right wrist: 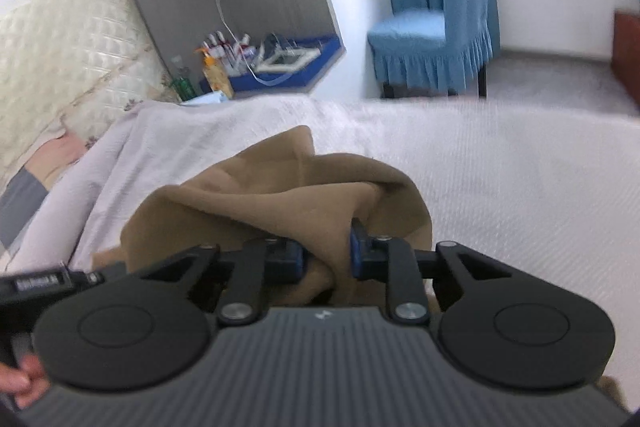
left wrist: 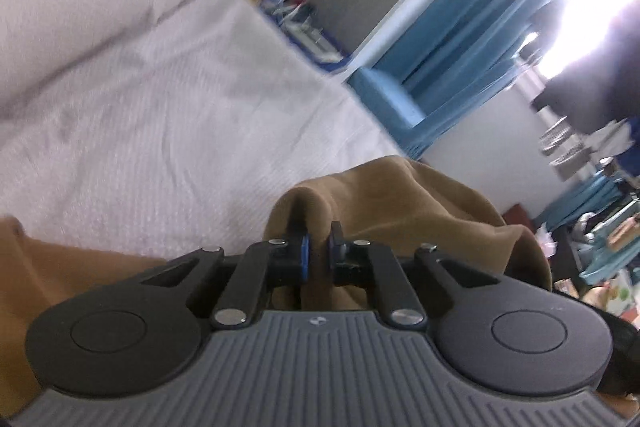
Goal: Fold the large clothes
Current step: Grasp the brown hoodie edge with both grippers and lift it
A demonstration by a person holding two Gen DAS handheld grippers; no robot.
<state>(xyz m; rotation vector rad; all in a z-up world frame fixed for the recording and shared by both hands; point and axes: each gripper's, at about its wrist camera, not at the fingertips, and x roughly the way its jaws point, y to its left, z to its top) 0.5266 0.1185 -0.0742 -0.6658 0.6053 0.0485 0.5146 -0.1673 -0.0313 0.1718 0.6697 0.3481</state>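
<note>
Tan garment (left wrist: pixel 400 195) bunched between pads of both tools — left tool (left wrist: pixel 318 251) clamped nearly shut on fold, right tool (right wrist: pixel 328 253) pinching thicker wad. Beyond tips, garment heaped on white bedspread (right wrist: pixel 500 179); blue chair (right wrist: pixel 420 43) far ahead.

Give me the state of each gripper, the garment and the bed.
Left gripper: shut on garment.
Right gripper: shut on garment.
Garment: tan, bunched, unfolded, pinched by both grippers over the bed.
Bed: covered by a pale spread, slightly rumpled.
</note>
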